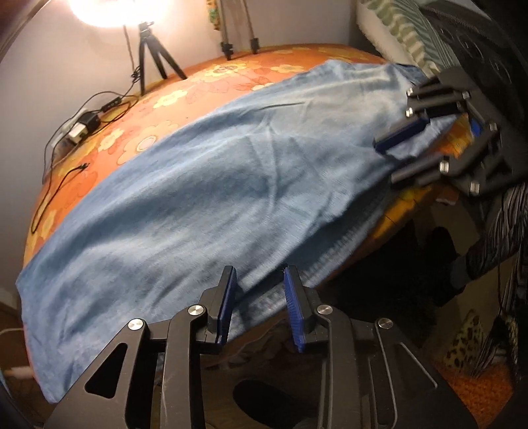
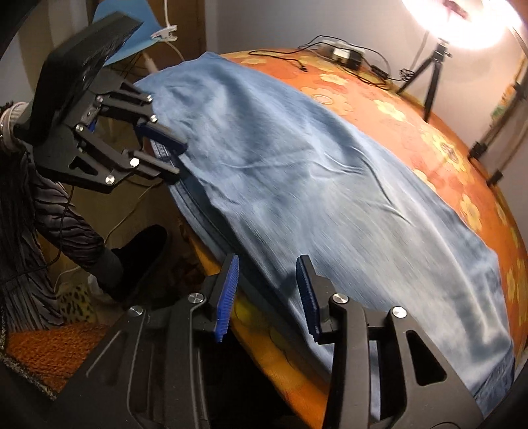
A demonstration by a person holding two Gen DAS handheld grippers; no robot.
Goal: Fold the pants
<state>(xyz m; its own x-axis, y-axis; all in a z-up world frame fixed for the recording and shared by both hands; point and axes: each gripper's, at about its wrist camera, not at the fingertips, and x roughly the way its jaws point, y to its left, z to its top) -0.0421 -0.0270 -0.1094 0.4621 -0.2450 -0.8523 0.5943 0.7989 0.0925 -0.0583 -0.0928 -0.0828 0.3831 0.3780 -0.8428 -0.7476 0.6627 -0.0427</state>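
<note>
Light blue pants [image 1: 211, 184] lie stretched lengthwise along the near edge of a bed [image 1: 231, 76], their soft, faded fabric creased in shallow wrinkles, one long edge spilling over the side. The bed's cover is orange with pale flower prints. The left gripper [image 1: 260, 297] hovers at the hanging edge, its ribbed blue fingers [image 1: 227, 300] spread apart with cloth just beyond them. The right gripper [image 2: 269, 290] sits at the same edge farther along, fingers [image 2: 227, 293] likewise spread over the fabric. A black tripod [image 1: 155, 52] stands under a bright lamp [image 1: 99, 10] beside tangled cables [image 1: 99, 105].
</note>
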